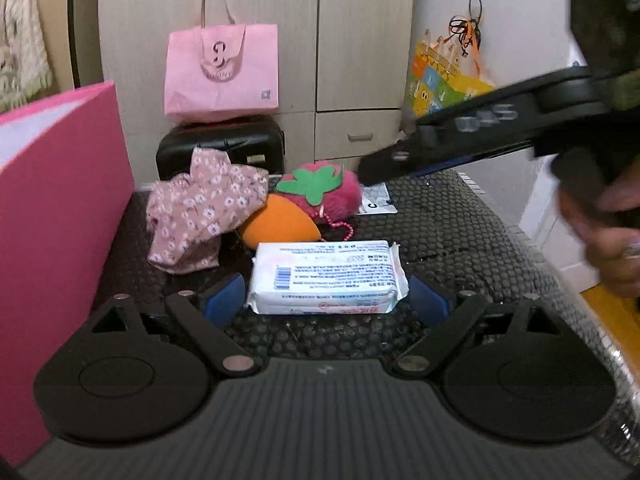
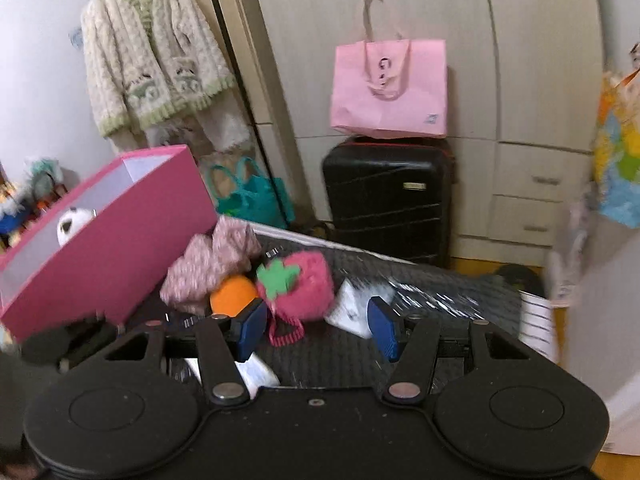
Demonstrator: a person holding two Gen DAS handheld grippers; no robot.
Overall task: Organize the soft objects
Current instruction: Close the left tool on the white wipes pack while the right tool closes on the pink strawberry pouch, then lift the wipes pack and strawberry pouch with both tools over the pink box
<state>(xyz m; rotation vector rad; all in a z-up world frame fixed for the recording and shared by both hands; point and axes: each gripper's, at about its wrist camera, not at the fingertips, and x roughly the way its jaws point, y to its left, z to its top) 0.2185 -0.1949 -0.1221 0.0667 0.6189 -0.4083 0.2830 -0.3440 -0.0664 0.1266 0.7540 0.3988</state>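
A white tissue pack [image 1: 325, 276] lies on the black textured table [image 1: 448, 236]. My left gripper [image 1: 326, 298] is open, its blue pads either side of the pack's near end, apart from it. Behind lie a floral pink cloth [image 1: 200, 208], an orange sponge [image 1: 280, 226] and a pink strawberry plush [image 1: 320, 188]. My right gripper [image 2: 318, 330] is open and empty, above the table, pointing at the strawberry plush [image 2: 298, 284], the orange sponge [image 2: 232, 296] and the cloth [image 2: 208, 264]. It also shows in the left wrist view [image 1: 480, 132], coming in from the right.
An open pink box [image 2: 116, 236] stands at the table's left with a panda plush [image 2: 74, 220] inside; it also shows in the left wrist view [image 1: 56, 216]. A white paper [image 2: 352, 308] lies right of the strawberry. A black suitcase [image 2: 388, 196] with a pink bag [image 2: 388, 88] stands behind.
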